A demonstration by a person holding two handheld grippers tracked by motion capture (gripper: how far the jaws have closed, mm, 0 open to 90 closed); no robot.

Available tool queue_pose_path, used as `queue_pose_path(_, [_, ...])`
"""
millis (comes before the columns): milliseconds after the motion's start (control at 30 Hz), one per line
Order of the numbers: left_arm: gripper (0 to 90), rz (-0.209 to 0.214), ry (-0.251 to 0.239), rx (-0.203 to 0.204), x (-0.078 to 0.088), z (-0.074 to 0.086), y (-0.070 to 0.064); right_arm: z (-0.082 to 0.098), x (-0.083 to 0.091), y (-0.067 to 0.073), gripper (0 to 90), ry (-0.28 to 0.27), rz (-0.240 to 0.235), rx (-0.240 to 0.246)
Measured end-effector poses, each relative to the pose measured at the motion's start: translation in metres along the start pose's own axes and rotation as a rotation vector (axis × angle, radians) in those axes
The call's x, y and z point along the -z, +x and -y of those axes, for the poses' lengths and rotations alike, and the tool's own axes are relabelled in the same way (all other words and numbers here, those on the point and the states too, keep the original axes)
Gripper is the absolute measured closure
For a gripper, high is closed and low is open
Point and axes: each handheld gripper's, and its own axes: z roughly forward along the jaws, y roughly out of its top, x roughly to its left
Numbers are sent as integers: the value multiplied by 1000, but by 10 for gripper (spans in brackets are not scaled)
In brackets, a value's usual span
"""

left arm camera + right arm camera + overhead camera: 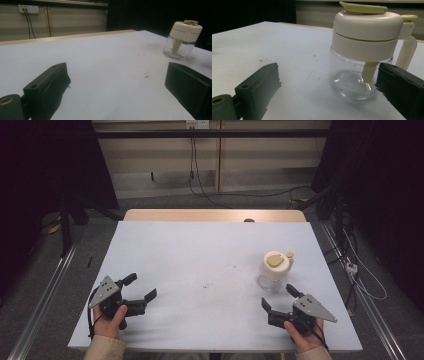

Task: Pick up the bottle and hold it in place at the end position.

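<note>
My right hand-held gripper point(279, 298) sits low at the near edge of the surface point(200, 255), its jaws spread wide and holding nothing. The jar point(359, 52) stands just beyond them, upright, closer to the jaw on the right of the right gripper view. My left hand-held gripper point(142, 287) rests well apart on the other side, also spread and empty.

As I see it, the risk is the approach: if I push in off-centre, one jaw could clip the glass wall and shove or tip the jar before I have a grip on it. The smooth round glass could also slip from the pads, and squeezing at the cream lid point(368, 27) might pull it loose.

The jar looks empty: clear glass, with a pale tube hanging down from the lid inside.
</note>
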Motion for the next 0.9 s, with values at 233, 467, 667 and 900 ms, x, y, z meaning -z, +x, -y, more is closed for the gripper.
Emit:
queue_pose_path(233, [47,9,-1,1,-1,0,-1,0,-1,-2,41,1,7,-3])
queue_pose_path(467, [47,12,1,-3,-1,0,-1,-2,-5,-5,36,3,17,1])
queue_pose_path(667, [47,17,1,-7,-2,0,-2,-5,-9,-12,44,10,17,-5])
queue_pose_path(900, [47,14,2,-12,-2,0,-2,-8,-13,-18,38,12,33,-25])
